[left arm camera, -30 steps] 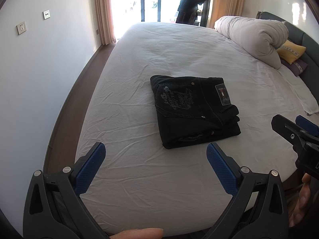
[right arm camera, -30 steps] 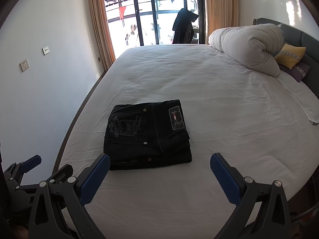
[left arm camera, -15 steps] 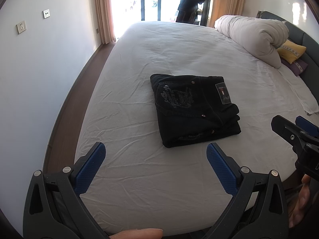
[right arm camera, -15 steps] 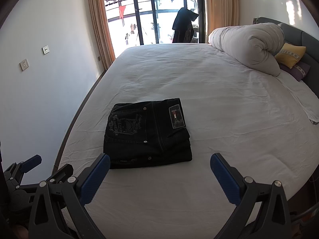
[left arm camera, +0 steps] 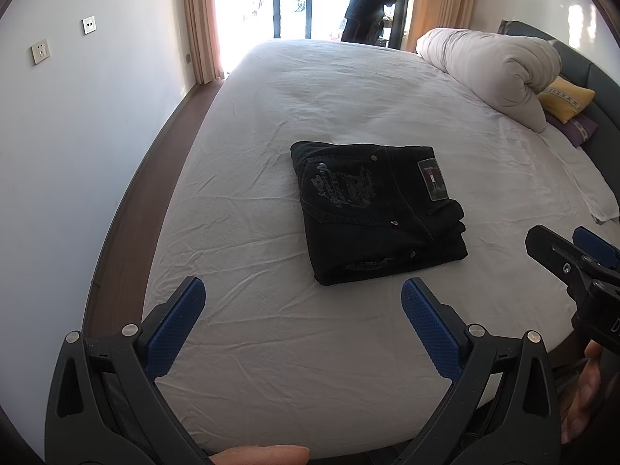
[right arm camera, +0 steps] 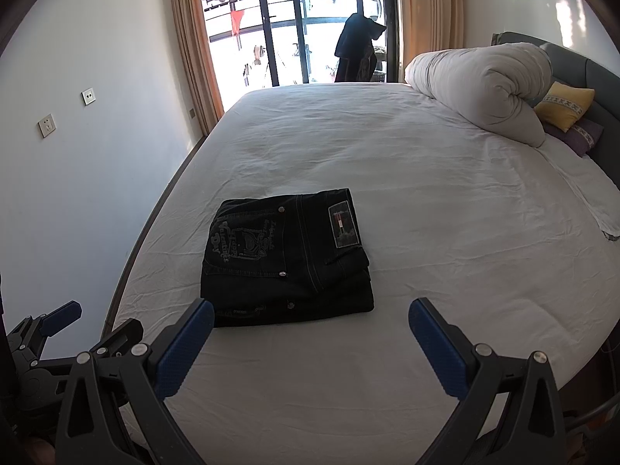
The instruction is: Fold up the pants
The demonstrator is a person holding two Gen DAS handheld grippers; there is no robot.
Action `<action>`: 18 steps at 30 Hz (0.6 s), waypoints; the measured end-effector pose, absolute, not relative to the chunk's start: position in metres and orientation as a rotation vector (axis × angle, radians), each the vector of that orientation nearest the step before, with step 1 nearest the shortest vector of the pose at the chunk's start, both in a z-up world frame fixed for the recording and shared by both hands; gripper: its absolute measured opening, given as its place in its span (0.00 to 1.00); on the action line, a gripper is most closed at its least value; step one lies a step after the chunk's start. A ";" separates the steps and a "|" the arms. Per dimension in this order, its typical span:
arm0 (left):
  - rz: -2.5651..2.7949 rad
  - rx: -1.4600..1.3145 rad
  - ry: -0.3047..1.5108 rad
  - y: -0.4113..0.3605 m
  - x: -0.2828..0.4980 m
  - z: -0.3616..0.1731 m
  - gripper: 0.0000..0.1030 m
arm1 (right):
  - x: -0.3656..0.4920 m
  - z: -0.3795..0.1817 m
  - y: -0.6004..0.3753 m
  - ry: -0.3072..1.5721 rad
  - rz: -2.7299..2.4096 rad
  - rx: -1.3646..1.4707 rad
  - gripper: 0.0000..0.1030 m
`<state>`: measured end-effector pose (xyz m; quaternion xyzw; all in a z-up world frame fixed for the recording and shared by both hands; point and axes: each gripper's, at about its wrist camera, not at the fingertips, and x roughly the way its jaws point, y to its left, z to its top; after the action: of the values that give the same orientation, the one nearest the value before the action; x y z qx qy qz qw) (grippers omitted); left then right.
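Note:
Black pants [left arm camera: 372, 213] lie folded into a compact rectangle on the white bed sheet [left arm camera: 252, 368], back pocket print and label facing up. In the right wrist view the same pants [right arm camera: 286, 259] sit just beyond my fingertips. My left gripper [left arm camera: 302, 294] hovers open over the sheet, short of the pants' near edge, holding nothing. My right gripper [right arm camera: 310, 316] is open and empty too, near the pants' front edge. The right gripper [left arm camera: 573, 252] also shows at the right edge of the left wrist view, and the left gripper [right arm camera: 58, 321] at the lower left of the right wrist view.
A rolled white duvet [left arm camera: 492, 73] and a yellow pillow [left arm camera: 567, 99] lie at the bed's far right by a dark headboard. A wall with sockets [left arm camera: 40, 51] runs along the left, with a strip of floor [left arm camera: 128, 201]. A balcony door [right arm camera: 302, 19] stands behind the bed.
The right wrist view has shifted very slightly toward the pants. The pants have not moved and both grippers stay open.

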<state>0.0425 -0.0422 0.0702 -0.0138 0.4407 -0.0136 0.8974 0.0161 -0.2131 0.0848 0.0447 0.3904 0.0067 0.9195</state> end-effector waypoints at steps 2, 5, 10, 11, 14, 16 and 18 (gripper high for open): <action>-0.029 -0.028 0.914 -0.042 0.043 0.070 1.00 | 0.016 0.085 -0.213 0.804 0.014 0.092 1.00; -0.021 -0.024 0.917 -0.042 0.042 0.069 1.00 | 0.013 0.082 -0.212 0.806 0.015 0.092 1.00; -0.022 -0.025 0.917 -0.041 0.042 0.068 1.00 | 0.009 0.081 -0.212 0.806 0.017 0.092 1.00; -0.022 -0.024 0.918 -0.041 0.041 0.068 1.00 | 0.009 0.081 -0.212 0.807 0.017 0.092 1.00; -0.023 -0.028 0.920 -0.041 0.041 0.068 1.00 | 0.009 0.081 -0.213 0.808 0.017 0.092 1.00; -0.025 -0.030 0.925 -0.040 0.041 0.067 1.00 | 0.008 0.080 -0.213 0.809 0.018 0.092 1.00; -0.028 -0.031 0.925 -0.038 0.041 0.067 1.00 | 0.007 0.079 -0.213 0.810 0.018 0.093 1.00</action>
<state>0.0409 -0.0383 0.0671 -0.0150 0.4460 -0.0136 0.8948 0.0069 -0.2126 0.0789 0.0450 0.3939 0.0090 0.9180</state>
